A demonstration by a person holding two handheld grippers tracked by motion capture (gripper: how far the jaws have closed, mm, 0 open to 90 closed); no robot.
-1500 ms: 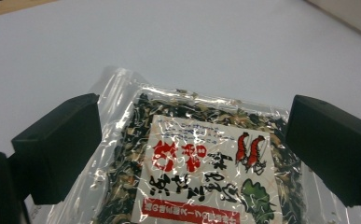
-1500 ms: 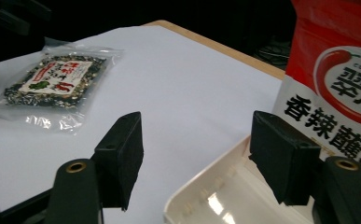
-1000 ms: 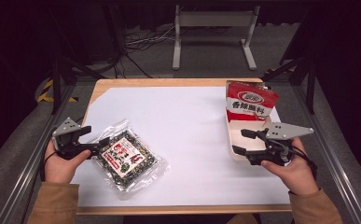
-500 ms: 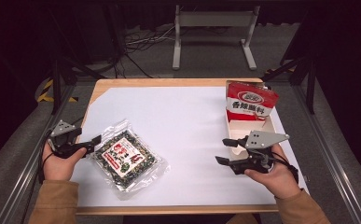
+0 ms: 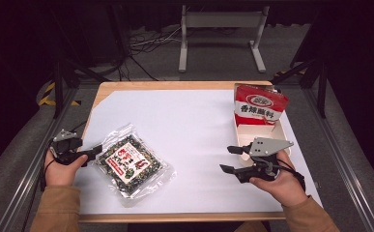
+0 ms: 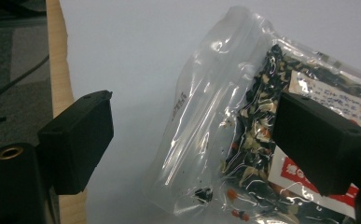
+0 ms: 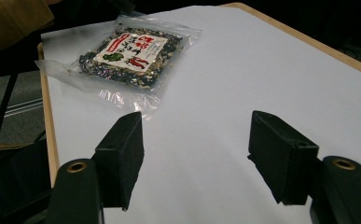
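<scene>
Red pouch [image 5: 260, 103] upright (in wooden tray [image 5: 282, 132]).

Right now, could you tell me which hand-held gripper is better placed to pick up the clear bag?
The left hand-held gripper: its open jaws already straddle the clear bag's edge.

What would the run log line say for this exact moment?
left gripper: open, at clear spice bag edge | right gripper: open, holding nothing | red packet: upright in wooden tray
</scene>
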